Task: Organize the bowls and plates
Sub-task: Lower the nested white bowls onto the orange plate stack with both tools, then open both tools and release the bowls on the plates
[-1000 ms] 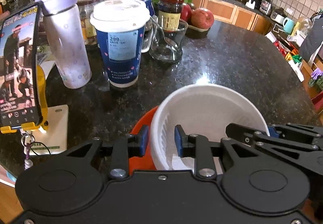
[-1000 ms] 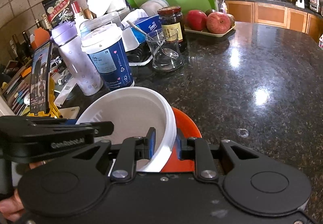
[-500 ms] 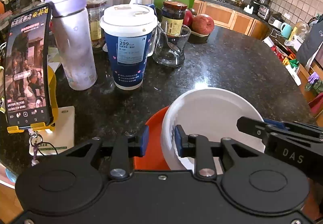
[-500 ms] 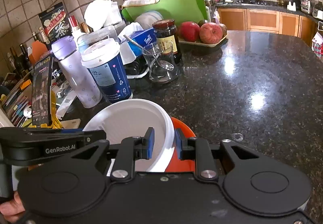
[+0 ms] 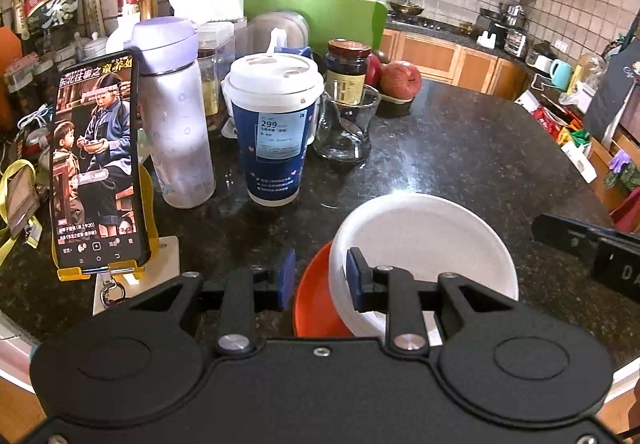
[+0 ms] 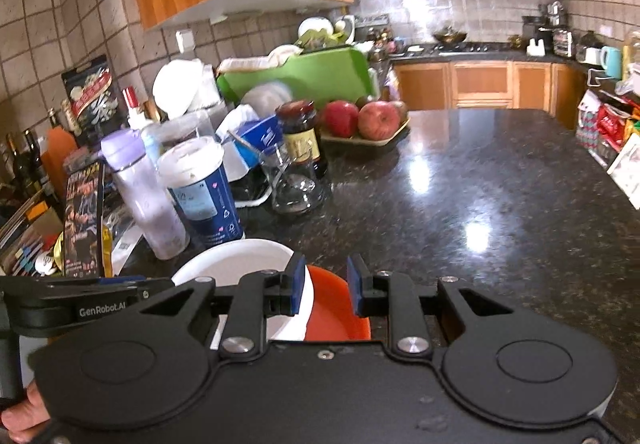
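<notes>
My left tool stands part open, its blue pads straddling the near rims of a round white plastic bowl and a round orange plastic bowl; neither pad visibly presses. My right tool is likewise part open over the opposite rims of the white bowl and the orange bowl. Both bowls sit at the near edge of the speckled black granite counter, the white nested in the orange.

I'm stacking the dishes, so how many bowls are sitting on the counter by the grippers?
2: a white bowl nested in an orange bowl, nearest the cameras. More dishes behind the green board may be hidden.
</notes>
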The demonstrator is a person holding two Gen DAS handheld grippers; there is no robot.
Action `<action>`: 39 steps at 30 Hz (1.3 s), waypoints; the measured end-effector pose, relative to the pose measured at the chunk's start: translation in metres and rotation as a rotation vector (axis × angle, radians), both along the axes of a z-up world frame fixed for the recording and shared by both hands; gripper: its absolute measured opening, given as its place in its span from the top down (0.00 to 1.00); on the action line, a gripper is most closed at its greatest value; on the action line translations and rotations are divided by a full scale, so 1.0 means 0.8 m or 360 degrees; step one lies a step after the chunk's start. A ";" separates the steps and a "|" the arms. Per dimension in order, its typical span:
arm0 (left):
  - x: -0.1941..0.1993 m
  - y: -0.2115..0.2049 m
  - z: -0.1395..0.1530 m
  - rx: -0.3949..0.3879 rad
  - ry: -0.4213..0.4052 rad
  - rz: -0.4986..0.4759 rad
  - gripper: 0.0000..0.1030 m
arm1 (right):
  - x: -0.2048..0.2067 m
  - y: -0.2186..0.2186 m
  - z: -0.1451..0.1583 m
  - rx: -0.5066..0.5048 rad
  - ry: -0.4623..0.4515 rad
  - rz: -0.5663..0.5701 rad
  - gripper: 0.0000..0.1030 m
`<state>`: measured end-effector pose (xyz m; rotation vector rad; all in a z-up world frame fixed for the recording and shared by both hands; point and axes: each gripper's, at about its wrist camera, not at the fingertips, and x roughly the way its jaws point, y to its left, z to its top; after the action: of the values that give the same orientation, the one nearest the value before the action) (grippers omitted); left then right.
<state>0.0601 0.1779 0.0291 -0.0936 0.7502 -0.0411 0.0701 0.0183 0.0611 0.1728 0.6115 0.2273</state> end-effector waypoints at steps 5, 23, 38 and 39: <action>-0.009 -0.003 0.006 -0.0021 -0.0028 -0.0078 0.65 | -0.019 -0.002 0.005 -0.0005 -0.0021 -0.0057 0.74; -0.051 -0.047 0.005 0.0149 -0.0174 0.0003 0.65 | -0.063 -0.004 -0.017 -0.0110 0.0041 -0.0056 0.69; -0.097 -0.063 -0.001 0.0163 -0.0084 0.0069 0.64 | -0.125 -0.012 -0.016 -0.0141 0.0060 -0.0026 0.67; -0.100 -0.063 -0.001 0.0164 -0.0078 0.0066 0.64 | -0.128 -0.011 -0.016 -0.0147 0.0057 -0.0027 0.67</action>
<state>-0.0197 0.1272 0.0281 -0.0098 0.7001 0.0346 -0.0326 0.0095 0.0481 0.0929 0.6544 0.1793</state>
